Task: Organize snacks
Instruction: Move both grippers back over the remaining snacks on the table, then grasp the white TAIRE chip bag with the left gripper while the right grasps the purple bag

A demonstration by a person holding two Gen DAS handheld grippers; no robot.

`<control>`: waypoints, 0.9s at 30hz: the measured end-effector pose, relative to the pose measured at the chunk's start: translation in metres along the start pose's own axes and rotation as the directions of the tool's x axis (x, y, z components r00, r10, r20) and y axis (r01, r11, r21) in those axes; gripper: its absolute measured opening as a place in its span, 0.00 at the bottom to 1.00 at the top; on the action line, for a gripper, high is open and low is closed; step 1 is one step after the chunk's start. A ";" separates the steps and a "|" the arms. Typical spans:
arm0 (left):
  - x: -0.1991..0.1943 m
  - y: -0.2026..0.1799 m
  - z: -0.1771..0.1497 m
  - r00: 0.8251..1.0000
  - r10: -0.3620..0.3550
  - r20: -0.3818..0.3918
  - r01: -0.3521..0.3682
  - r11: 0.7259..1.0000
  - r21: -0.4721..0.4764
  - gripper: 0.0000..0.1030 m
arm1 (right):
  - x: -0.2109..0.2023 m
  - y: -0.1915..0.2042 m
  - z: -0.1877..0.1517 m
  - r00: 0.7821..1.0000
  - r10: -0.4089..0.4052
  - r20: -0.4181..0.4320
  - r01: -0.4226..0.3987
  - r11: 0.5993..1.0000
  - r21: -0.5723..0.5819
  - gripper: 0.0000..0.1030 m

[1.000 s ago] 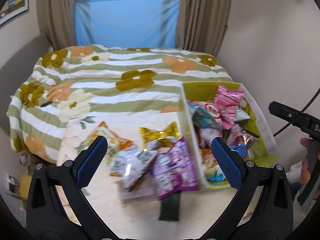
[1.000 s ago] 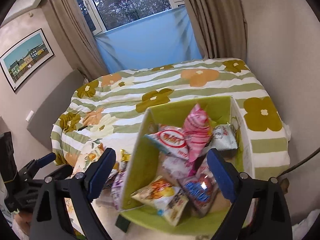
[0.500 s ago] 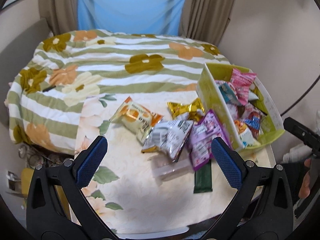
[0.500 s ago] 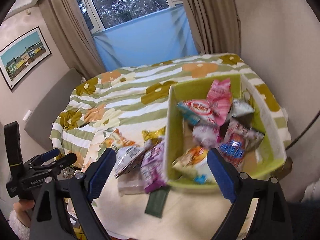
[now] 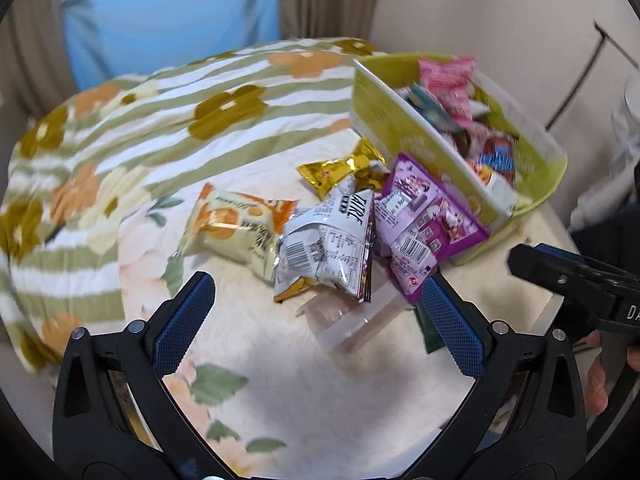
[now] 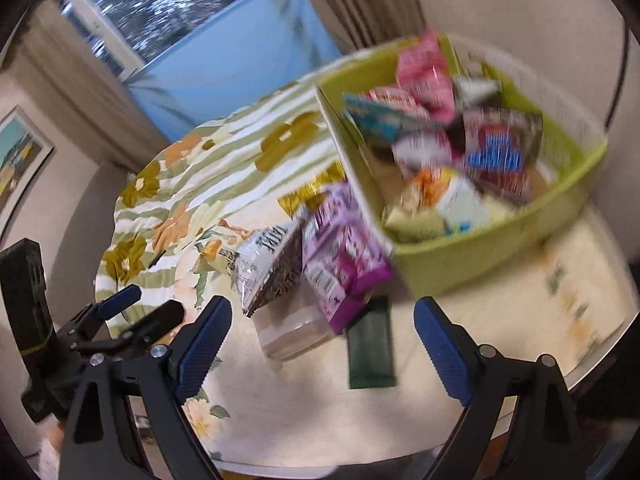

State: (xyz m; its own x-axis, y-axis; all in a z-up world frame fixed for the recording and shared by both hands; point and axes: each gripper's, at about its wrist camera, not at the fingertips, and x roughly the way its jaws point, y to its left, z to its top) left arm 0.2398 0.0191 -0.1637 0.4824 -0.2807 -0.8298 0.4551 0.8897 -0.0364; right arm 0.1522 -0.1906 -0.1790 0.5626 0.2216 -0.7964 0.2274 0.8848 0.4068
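Loose snack packets lie on a floral-cloth table (image 5: 304,396): an orange-and-cream bag (image 5: 232,232), a silver bag (image 5: 328,244), a gold packet (image 5: 340,170), a purple bag (image 5: 424,220), a clear pack (image 5: 352,320) and a dark green bar (image 6: 370,350). A lime green bin (image 5: 420,140) at the right holds several snacks. My left gripper (image 5: 316,320) is open and empty, just short of the silver bag. My right gripper (image 6: 322,348) is open and empty, near the purple bag (image 6: 340,252) and bin (image 6: 480,256).
A bed with a green-striped flower blanket (image 5: 160,120) lies behind the table. A window with a blue panel (image 6: 224,68) and curtains are beyond it. A wall is close on the right. The table edge runs near the bottom of both views.
Both grippers have moved lower and closer to the snack pile, tilting as they went. The packets fill more of each view. Both stay open.
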 end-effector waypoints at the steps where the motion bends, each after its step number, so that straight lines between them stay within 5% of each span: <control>1: 0.007 -0.003 0.000 1.000 0.006 0.002 -0.006 1.000 0.021 0.99 | 0.009 -0.004 -0.003 1.000 -0.002 -0.006 0.003 0.999 0.034 0.88; 9: 0.073 -0.017 0.006 1.000 0.015 -0.014 -0.013 0.988 0.152 0.97 | 0.060 -0.021 -0.016 1.000 0.012 0.024 -0.018 0.972 0.235 0.88; 14: 0.106 -0.019 0.009 0.999 0.020 -0.046 -0.010 0.979 0.205 0.85 | 0.080 -0.027 -0.017 0.999 0.018 0.047 -0.031 0.953 0.302 0.88; 27: 0.120 -0.011 0.012 0.997 0.011 -0.073 0.005 0.977 0.213 0.64 | 0.101 -0.034 -0.018 0.996 0.033 0.081 -0.060 0.931 0.359 0.88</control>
State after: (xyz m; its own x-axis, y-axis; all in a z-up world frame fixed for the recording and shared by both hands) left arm 0.3016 -0.0291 -0.2567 0.4315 -0.2437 -0.8686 0.6064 0.7912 0.0793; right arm 0.1873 -0.1910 -0.2815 0.6323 0.2170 -0.7437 0.4633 0.6634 0.5875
